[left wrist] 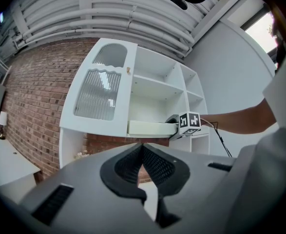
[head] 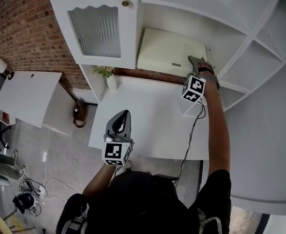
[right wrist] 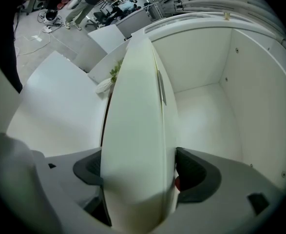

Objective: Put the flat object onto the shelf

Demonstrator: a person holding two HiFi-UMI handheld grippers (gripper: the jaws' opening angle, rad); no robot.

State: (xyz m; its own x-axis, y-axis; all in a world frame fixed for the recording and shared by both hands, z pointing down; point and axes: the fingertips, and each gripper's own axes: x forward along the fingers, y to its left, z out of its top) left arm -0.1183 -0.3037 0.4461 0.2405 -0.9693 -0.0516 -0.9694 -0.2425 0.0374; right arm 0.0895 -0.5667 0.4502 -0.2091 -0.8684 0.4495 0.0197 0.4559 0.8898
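Note:
The flat object [head: 169, 52] is a cream slab lying in the lower compartment of the white shelf unit [head: 220, 38]. My right gripper [head: 194, 62] reaches in at the slab's right end. In the right gripper view the flat object [right wrist: 138, 130] stands edge-on between the jaws, over the shelf floor [right wrist: 206, 126]. The right pad [right wrist: 194, 172] is turned a little off the slab, and the left pad is hidden behind it. My left gripper [head: 124, 113] hovers over the table, shut and empty. From the left gripper [left wrist: 143, 147] I see the flat object [left wrist: 150, 127] on the shelf.
A white table [head: 147, 116] stands under the shelf unit, with a small plant in a white vase [head: 108, 77] at its back left. A ribbed-glass cabinet door [head: 96, 30] is left of the compartment. A cable [head: 191, 135] hangs from the right gripper. Another white desk [head: 28, 94] stands by the brick wall.

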